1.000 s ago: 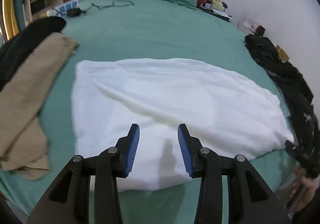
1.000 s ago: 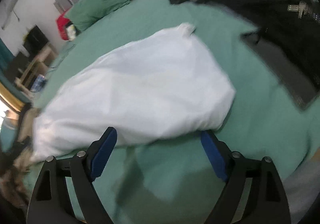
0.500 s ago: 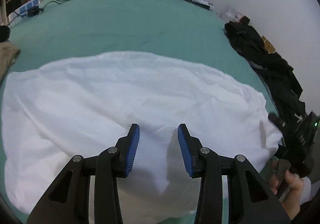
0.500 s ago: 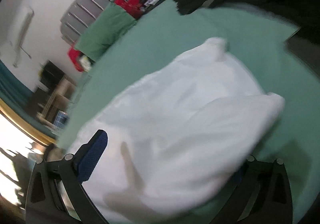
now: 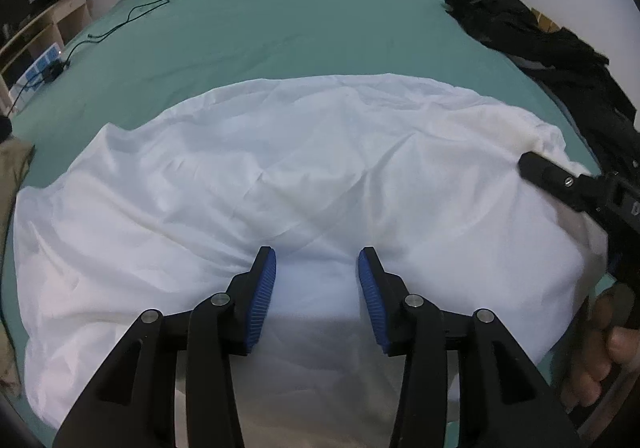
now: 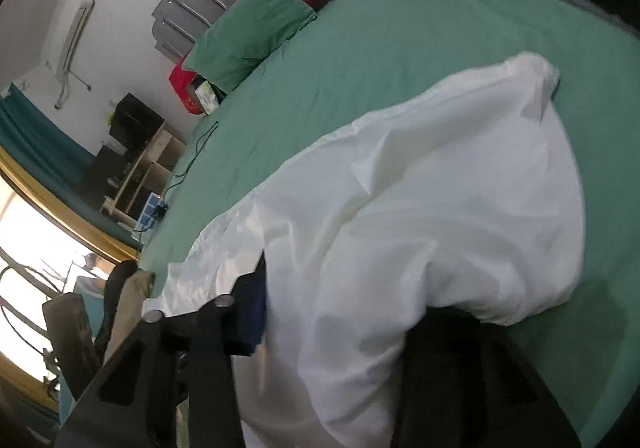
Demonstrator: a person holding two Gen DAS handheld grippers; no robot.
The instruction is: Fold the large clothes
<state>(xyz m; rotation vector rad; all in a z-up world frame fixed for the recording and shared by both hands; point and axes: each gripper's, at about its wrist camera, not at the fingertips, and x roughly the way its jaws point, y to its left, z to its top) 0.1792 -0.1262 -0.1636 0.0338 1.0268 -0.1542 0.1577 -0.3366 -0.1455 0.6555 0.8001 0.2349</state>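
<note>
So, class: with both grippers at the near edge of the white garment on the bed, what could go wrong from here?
1. The right gripper, its jaws just closing, is buried in bunched white garment; it may catch several layers, giving a crooked fold.
2. The left gripper is open above the cloth; if only the right lifts, the garment may drag askew.
3. The black clothes lie close by and could snag.

The left tongs (image 5: 317, 268) pointed steeply down, jaws parted and empty. The right tongs (image 6: 340, 312) had just been closing, white cloth bunched between its jaws.
</note>
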